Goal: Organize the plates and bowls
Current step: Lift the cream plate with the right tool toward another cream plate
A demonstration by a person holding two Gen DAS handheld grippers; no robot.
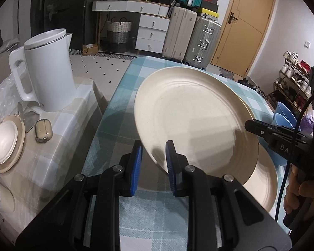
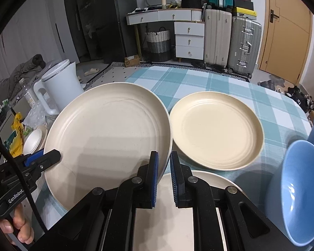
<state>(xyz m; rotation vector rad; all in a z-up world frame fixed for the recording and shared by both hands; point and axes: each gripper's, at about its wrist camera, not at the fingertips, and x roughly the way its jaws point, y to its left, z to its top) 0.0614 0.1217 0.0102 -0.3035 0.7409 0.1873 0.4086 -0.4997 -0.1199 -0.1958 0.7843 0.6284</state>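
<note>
right wrist view: large plate (image 2: 106, 133) raised, tilted above the checked table (image 2: 198, 79); right gripper (image 2: 164, 175) and left gripper (image 2: 43, 159) clamped on opposite rims for balance, probably for stacking on the plate below (image 2: 201, 174).

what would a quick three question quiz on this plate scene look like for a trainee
1. True or false: the large cream plate lies flat on the checked tablecloth.
2. How many grippers clamp that plate's rim? A none, B one, C two.
3. What colour are the bowls at the right edge of the right wrist view?

Key
1. False: it is tilted and held clear of the cloth.
2. C: the left gripper and the right gripper each have their fingers pinched on the rim, on opposite sides.
3. Blue.
</note>
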